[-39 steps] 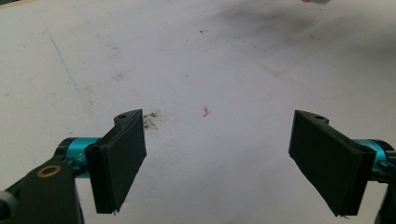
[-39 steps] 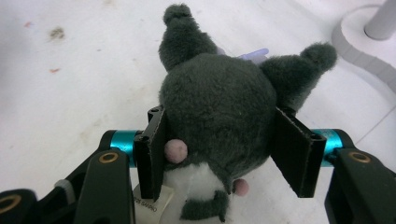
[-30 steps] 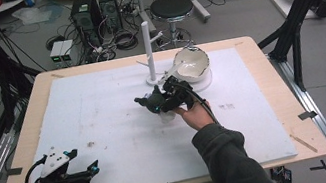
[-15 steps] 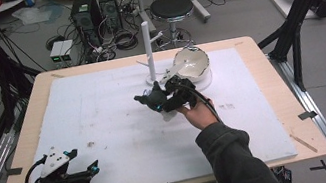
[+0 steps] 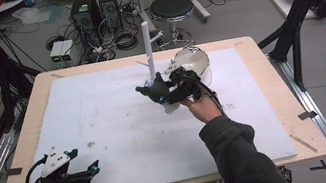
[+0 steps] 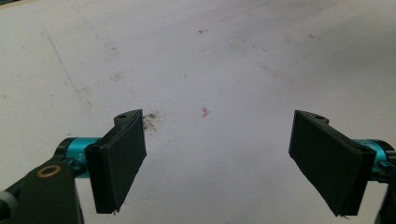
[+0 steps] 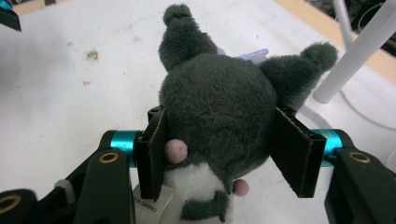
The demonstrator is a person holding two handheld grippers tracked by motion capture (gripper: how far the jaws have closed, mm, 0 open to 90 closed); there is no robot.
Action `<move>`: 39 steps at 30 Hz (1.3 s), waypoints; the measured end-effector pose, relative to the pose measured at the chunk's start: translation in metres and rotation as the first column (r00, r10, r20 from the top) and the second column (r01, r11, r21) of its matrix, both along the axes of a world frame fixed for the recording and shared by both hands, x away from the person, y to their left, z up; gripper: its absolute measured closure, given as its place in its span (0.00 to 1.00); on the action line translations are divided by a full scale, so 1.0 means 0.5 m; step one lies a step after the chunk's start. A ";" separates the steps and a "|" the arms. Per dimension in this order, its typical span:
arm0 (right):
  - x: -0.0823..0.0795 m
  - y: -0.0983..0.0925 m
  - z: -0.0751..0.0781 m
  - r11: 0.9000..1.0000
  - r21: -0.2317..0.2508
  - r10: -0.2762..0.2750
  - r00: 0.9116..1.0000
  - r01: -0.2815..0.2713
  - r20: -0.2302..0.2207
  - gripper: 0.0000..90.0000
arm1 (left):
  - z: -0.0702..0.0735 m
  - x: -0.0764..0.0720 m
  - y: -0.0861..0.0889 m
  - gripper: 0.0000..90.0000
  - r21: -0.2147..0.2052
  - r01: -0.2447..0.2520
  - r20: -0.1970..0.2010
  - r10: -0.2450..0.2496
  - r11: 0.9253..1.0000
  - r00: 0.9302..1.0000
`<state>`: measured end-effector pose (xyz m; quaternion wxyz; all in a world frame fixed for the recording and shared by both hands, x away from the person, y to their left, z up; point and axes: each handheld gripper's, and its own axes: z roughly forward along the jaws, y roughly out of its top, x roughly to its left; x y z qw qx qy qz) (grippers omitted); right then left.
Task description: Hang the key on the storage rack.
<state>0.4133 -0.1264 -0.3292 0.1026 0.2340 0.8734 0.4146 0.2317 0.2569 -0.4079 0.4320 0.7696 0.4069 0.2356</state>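
Note:
A dark grey plush toy (image 7: pixel 219 112) with two ears, a white belly and small pink hands sits between the black jaws of my right gripper (image 7: pixel 229 154), which is shut on it. In the high view the right gripper (image 5: pixel 164 96) holds the plush toy (image 5: pixel 153 89) above the white mat, just in front of a white branched stand (image 5: pixel 148 46). My left gripper (image 5: pixel 91 170) rests at the mat's near left corner. Its jaws stand wide apart in the left gripper view (image 6: pixel 217 163), with bare mat between them.
A white bowl (image 5: pixel 193 60) stands behind the right hand, beside the stand's base. The white mat (image 5: pixel 104 117) covers most of the wooden table (image 5: pixel 270 77). A stool, computer cases and cables lie on the floor beyond the far edge.
My right gripper has risen a little with the plush toy in it. The left gripper has stayed in place.

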 end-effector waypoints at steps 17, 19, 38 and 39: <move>0.027 -0.020 0.074 0.998 0.066 -0.001 1.000 0.002 -0.005 0.47 | 0.000 0.000 0.001 0.21 -0.003 -0.001 0.002 0.001 1.000 1.000; 0.033 -0.019 0.081 0.998 0.066 -0.003 1.000 0.003 0.001 0.47 | 0.000 0.000 0.001 0.21 -0.004 -0.003 0.003 0.003 1.000 1.000; 0.096 -0.031 0.108 0.994 0.089 -0.068 0.998 0.069 -0.020 0.47 | 0.001 0.000 0.004 0.21 -0.010 -0.009 0.002 0.009 1.000 1.000; 0.100 -0.032 0.106 0.993 0.089 -0.075 0.997 0.077 -0.024 0.47 | 0.001 0.000 0.004 0.21 -0.010 -0.010 0.003 0.010 1.000 1.000</move>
